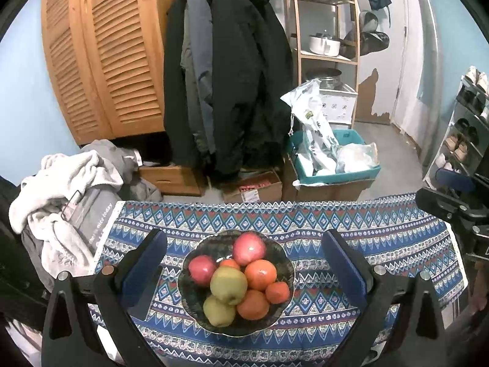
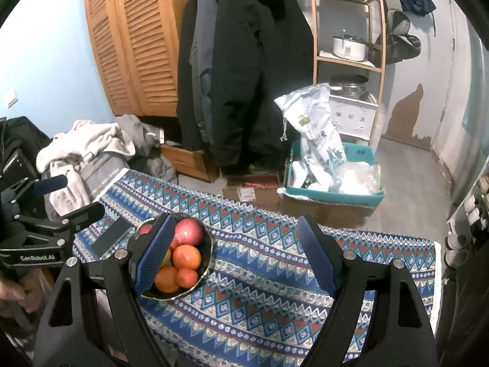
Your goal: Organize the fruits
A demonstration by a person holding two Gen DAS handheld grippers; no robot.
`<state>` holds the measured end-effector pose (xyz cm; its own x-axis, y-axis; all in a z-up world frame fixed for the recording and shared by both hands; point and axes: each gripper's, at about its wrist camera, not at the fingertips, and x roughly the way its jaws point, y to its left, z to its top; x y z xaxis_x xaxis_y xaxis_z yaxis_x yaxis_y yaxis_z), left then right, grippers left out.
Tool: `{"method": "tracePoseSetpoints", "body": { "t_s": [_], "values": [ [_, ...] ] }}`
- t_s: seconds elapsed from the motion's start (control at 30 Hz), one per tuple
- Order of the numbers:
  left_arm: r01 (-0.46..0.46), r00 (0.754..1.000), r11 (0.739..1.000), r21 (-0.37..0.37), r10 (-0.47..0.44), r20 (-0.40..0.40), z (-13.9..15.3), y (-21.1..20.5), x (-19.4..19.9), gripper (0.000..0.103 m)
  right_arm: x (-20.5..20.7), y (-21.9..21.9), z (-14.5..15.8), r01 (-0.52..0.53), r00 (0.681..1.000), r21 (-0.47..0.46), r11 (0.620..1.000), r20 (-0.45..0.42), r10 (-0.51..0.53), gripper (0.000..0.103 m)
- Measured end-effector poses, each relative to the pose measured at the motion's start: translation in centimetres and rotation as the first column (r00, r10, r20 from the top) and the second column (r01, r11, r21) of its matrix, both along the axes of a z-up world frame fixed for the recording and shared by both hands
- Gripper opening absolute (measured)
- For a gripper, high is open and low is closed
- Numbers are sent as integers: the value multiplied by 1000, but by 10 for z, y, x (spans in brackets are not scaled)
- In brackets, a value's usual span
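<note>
From the left wrist view, the left hand-held gripper (image 1: 244,272) stands wide open with nothing in its grip; its two blue pads frame the dark bowl (image 1: 191,301) without touching it. The bowl sits near the middle of the surface (image 1: 382,232), which is covered with a blue patterned cloth. The cloth's far edge runs straight across the picture, and bare cloth lies open on both sides of the bowl, wider toward the right. Piled in the bowl are two red apples (image 1: 249,248), two green apples (image 1: 228,285) and four oranges (image 1: 260,274); one small orange behind the green apple is mostly hidden. The right hand-held gripper (image 1: 449,195) shows only in part at the right rim, cut off. Beyond the far edge, clothes are heaped at the left and a teal crate (image 1: 336,177) stands on the floor.

From the right wrist view, the right hand-held gripper (image 2: 237,253) is likewise spread wide and holds nothing. Its left pad covers the bowl's (image 2: 207,263) left half, so only one red apple (image 2: 188,232) and three oranges (image 2: 187,257) show clearly; the green ones cannot be made out. A broad stretch of open cloth lies between the pads and to the right, as far as the surface's right edge (image 2: 435,263). The left hand-held gripper (image 2: 70,197) reaches in from the left rim, open, with a hand (image 2: 13,290) partly visible beneath it.
</note>
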<state>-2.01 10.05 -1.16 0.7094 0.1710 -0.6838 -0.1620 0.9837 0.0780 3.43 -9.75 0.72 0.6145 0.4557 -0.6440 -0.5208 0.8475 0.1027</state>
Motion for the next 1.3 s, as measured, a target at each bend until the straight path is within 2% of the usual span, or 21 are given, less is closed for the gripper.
{"method": "tracePoseSetpoints", "body": {
  "t_s": [1.3],
  "values": [
    [6, 999, 1000, -9, -6, -50, -7, -4, 2, 102, 0, -3, -5, 5, 1000, -4, 1000, -4, -5, 81]
  ]
}}
